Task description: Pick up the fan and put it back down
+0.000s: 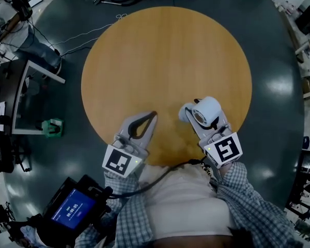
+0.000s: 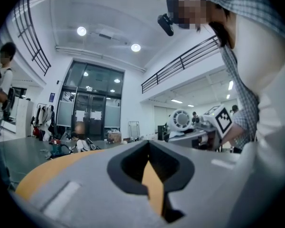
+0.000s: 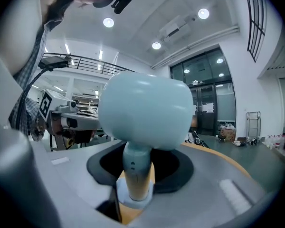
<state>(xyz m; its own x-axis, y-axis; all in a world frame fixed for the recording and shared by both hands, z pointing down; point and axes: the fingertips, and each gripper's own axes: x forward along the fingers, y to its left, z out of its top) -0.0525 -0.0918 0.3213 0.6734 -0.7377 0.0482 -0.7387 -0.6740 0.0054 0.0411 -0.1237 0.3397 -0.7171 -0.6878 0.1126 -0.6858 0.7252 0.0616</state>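
Two grippers point level over one round wooden table (image 1: 165,50): our left gripper (image 1: 153,114) has its jaws together, empty; our right gripper (image 1: 188,112) clamps the stem of one pale-blue fan (image 1: 206,110), above the table's near edge.

Head view looks steeply down on the table (image 1: 165,56); gripper views face level across it.

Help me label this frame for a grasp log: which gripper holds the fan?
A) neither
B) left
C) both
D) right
D: the right gripper grips the fan by its stem, while the left gripper is shut on nothing.
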